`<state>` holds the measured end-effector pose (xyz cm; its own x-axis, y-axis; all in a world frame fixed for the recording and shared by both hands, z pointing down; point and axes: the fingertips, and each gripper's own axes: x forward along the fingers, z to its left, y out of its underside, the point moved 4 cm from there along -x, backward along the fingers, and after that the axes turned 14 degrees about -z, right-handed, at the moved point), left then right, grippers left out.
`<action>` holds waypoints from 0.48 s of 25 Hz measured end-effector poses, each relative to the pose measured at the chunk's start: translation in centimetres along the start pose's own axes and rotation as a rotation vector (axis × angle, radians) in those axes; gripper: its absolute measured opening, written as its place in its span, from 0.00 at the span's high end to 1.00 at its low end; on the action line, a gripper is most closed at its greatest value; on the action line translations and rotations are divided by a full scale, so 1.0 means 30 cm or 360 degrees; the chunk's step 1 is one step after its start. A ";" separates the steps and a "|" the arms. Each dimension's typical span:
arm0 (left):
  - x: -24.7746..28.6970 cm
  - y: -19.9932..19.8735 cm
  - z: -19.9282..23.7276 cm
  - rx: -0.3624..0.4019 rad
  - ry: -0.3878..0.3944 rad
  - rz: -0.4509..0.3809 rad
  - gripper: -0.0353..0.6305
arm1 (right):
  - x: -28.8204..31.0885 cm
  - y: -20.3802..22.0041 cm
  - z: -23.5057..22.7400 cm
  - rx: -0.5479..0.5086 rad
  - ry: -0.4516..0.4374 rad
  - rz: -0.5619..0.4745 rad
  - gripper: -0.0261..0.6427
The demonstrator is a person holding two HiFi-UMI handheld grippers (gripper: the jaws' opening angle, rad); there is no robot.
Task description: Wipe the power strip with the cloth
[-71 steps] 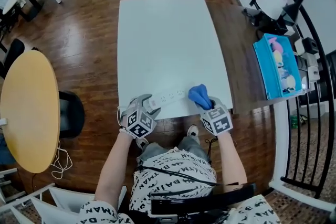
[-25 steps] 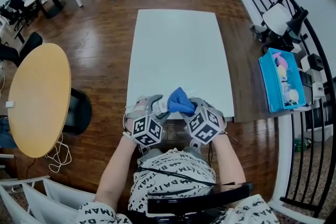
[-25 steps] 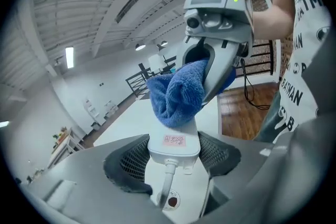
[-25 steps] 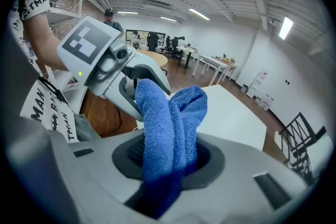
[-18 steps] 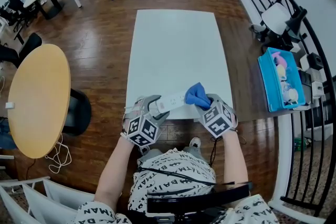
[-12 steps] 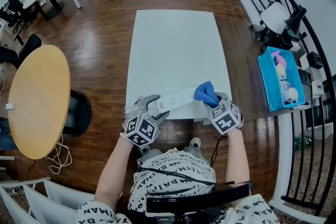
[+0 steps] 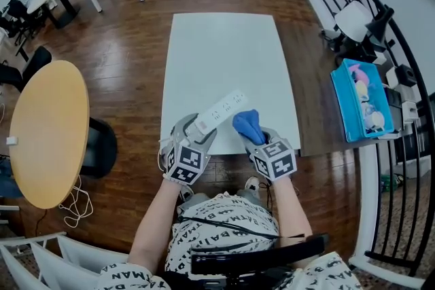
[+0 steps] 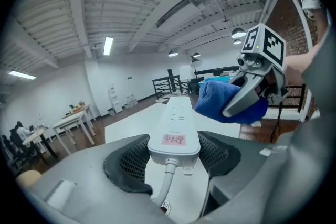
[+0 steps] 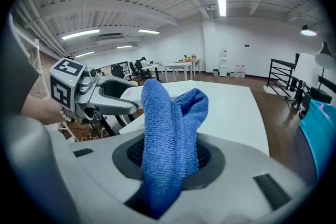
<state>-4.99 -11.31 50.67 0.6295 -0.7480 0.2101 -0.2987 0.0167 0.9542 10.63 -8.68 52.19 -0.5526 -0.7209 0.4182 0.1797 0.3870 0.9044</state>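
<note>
**Gripping the strip, cloth alongside**

My left claw (image 7: 196, 131) is clenched across the cord end of the white power strip (image 7: 221, 109). Both mesh pads press against its sides, a pink label faces me, and the cord drops down between the jaws. The strip slants away to the right over the near part of the white table (image 7: 224, 44). My right claw (image 7: 257, 140) is clamped on the blue cloth (image 7: 246, 124), which stands bunched up out of the jaws in two folds. The cloth sits just beside the strip's right side, about halfway along; whether it touches the casing I cannot tell. Both claws hang at the table's near edge.
</note>
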 end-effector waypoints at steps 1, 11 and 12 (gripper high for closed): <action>0.003 -0.001 0.000 -0.0013 -0.0023 0.0001 0.51 | 0.016 0.001 0.021 0.0016 -0.0015 -0.0003 0.77; 0.002 0.011 -0.012 -0.0006 -0.0079 0.0020 0.51 | 0.104 0.000 0.184 0.0016 -0.0240 0.0036 0.77; 0.001 0.012 -0.011 -0.0009 -0.0082 0.0020 0.51 | 0.105 0.000 0.189 0.0002 -0.0251 0.0041 0.77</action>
<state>-4.85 -11.13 51.10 0.5878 -0.7810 0.2112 -0.3023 0.0302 0.9527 4.27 -7.71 53.02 -0.6686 -0.6116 0.4230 0.1945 0.4052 0.8933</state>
